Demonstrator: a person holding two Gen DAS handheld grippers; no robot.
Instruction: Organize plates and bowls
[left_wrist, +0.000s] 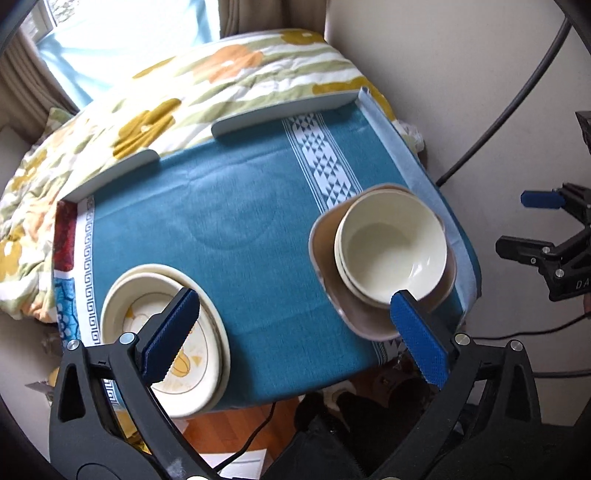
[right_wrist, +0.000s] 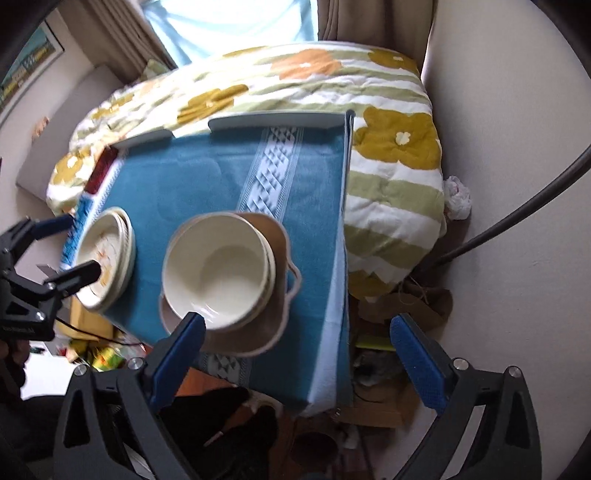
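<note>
A stack of cream plates (left_wrist: 162, 332) with an orange print lies at the table's near left; it also shows in the right wrist view (right_wrist: 105, 254). Stacked cream bowls (left_wrist: 391, 247) sit on a brown square plate (left_wrist: 354, 314) at the near right; the bowls (right_wrist: 216, 267) and brown plate (right_wrist: 273, 236) show in the right wrist view too. My left gripper (left_wrist: 295, 332) is open and empty, above the near table edge between the two stacks. My right gripper (right_wrist: 299, 354) is open and empty, just right of the bowls, above the near edge.
A blue patterned cloth (left_wrist: 236, 206) covers the small table, which has a raised white rim (left_wrist: 280, 112) at the back. A flowered quilt (right_wrist: 391, 173) lies behind and to the right. Walls, a black cable (left_wrist: 517, 99) and floor clutter (right_wrist: 388, 325) surround the table.
</note>
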